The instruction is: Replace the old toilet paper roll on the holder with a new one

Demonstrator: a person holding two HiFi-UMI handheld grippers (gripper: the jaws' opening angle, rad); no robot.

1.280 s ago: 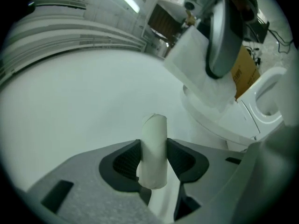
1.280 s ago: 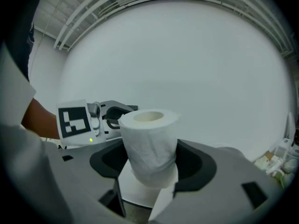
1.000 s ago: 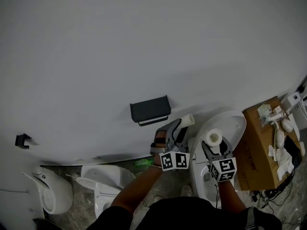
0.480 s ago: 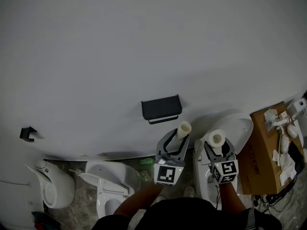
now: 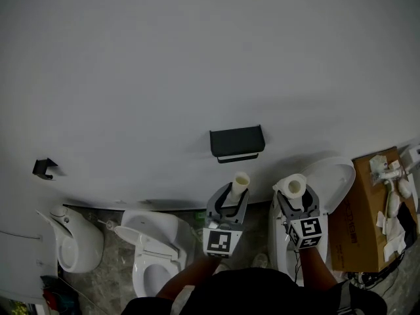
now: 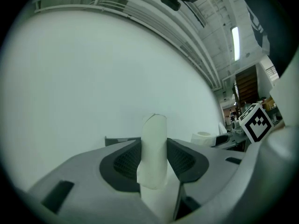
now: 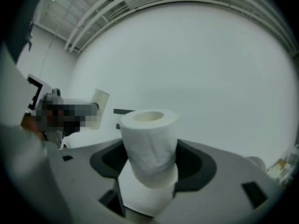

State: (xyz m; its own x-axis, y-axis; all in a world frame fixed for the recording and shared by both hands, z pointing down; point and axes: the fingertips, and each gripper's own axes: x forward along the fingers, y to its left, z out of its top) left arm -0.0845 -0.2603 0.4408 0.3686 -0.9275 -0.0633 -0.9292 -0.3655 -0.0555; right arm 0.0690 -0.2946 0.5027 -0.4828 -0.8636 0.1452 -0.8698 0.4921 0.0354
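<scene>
A black paper holder (image 5: 237, 143) is fixed to the white wall, with no roll on it. Below it my left gripper (image 5: 234, 195) is shut on a bare cardboard tube (image 5: 240, 183), which stands upright between the pads (image 6: 122, 161). In the left gripper view the tube (image 6: 154, 153) hides part of the holder (image 6: 119, 139). To the right, my right gripper (image 5: 295, 197) is shut on a full white toilet paper roll (image 5: 293, 186), also upright. The right gripper view shows that roll (image 7: 149, 146) close up, with the holder (image 7: 122, 111) behind it.
A white toilet (image 5: 154, 251) with its seat down stands low left, and another white fixture (image 5: 75, 241) further left. A second toilet (image 5: 331, 176) sits under my right arm. A cardboard box (image 5: 367, 215) with fittings on it stands at the right. A small black hook (image 5: 44, 168) is on the wall.
My left gripper has rolled from lying on its side to level, so the tube now stands upright, and it has moved closer under the holder. The right gripper has shifted slightly with its roll.
</scene>
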